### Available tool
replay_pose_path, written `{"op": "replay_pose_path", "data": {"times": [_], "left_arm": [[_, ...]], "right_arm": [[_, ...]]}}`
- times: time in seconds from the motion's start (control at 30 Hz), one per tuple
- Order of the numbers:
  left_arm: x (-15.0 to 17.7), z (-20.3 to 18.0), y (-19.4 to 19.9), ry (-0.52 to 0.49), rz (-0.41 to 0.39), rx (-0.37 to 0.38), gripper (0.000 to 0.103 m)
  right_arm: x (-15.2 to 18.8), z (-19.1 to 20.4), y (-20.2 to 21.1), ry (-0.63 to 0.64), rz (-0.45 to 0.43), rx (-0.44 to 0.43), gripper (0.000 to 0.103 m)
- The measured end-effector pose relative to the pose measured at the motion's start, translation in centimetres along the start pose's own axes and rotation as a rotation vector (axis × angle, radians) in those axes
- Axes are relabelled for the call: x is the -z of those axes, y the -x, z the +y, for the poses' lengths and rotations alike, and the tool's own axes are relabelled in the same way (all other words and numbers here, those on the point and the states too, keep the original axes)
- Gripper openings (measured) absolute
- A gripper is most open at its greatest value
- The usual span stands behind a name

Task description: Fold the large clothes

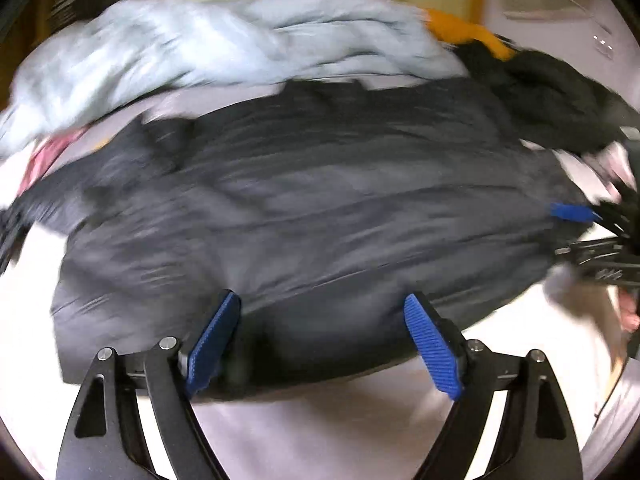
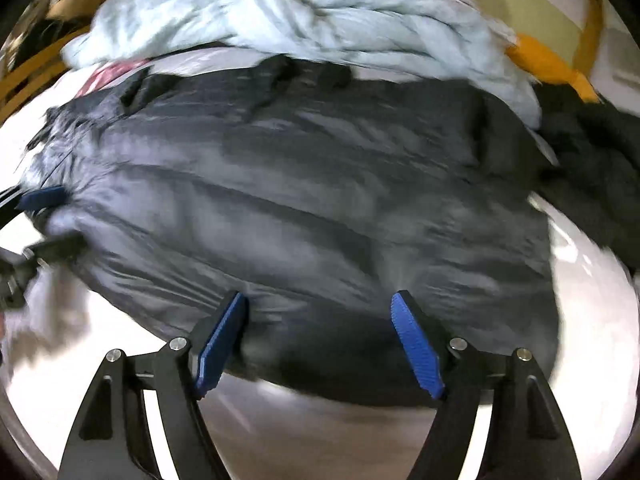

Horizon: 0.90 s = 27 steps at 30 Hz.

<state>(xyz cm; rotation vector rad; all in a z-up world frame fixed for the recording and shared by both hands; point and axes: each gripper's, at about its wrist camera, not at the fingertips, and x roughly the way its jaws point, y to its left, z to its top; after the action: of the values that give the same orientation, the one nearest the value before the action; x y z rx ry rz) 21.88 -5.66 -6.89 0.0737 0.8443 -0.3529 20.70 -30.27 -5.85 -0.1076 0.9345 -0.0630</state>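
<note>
1. Motion blur smears both wrist views; the seams of the dark grey jacket (image 1: 304,208) cannot be traced.
2. The pale blue garment (image 1: 224,52) at the bed's far edge hides whatever lies beneath it, and the bed (image 1: 320,432) shows only in bare patches.
3. A red patterned item (image 2: 108,74) peeks out near the far left corner, its kind unreadable.
4. The orange cloth (image 2: 548,64) is mostly covered.
5. The black garment (image 2: 600,176) runs off the right edge.
</note>
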Motion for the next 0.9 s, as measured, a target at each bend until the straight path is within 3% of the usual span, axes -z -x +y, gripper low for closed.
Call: {"op": "replay_pose_path", "data": {"times": [0.1,0.27,0.37,0.47,0.53,0.57,0.6,0.7,0.77,0.8,0.83,0.87,0.9], "left_arm": [[0.7,4.2,0.9,0.137,0.004,-0.055,0.070],[1.6,8.5,2.8,0.289,-0.010,-0.116,0.063],[2.1,10.1,3.9,0.321,-0.020,-0.141,0.062],[1.9,11.9,4.8,0.371,-0.033,-0.040,0.068],[1.9,12.4,5.3,0.382,-0.040,-0.059,0.080],[1.9,12.5,5.3,0.395,-0.038,-0.077,0.088],[2.1,12.9,5.1,0.421,-0.025,-0.076,0.089],[2.9,14.0,3.2,0.523,0.065,0.049,0.089],[3.1,14.2,2.7,0.530,0.049,0.052,0.089],[3.1,13.8,2.8,0.516,0.043,0.048,0.084],[2.9,13.3,2.6,0.489,0.045,0.052,0.074],[2.9,12.7,2.5,0.459,0.054,0.055,0.041],[2.9,12.3,2.3,0.448,0.055,0.095,0.016]], "right_arm": [[1.2,-4.0,0.4,-0.125,0.025,0.040,0.074],[2.3,-8.5,0.4,-0.280,0.072,-0.046,0.070],[2.4,-9.2,1.0,-0.281,0.060,0.034,0.066],[2.7,-11.0,2.4,-0.309,0.011,0.065,0.066],[3.0,-12.7,3.2,-0.369,-0.019,0.054,0.067],[3.2,-13.5,3.3,-0.400,-0.023,0.042,0.073],[3.3,-14.1,3.2,-0.417,-0.020,0.033,0.077],[3.9,-15.1,2.0,-0.469,0.025,-0.040,0.080],[4.3,-15.0,0.4,-0.483,0.078,-0.101,0.081],[4.3,-14.8,-0.2,-0.475,0.083,-0.103,0.082],[4.0,-14.0,-0.5,-0.427,0.073,-0.071,0.082],[3.7,-13.1,-0.8,-0.371,0.072,-0.044,0.078],[3.4,-11.9,-1.0,-0.313,0.069,-0.021,0.070]]}}
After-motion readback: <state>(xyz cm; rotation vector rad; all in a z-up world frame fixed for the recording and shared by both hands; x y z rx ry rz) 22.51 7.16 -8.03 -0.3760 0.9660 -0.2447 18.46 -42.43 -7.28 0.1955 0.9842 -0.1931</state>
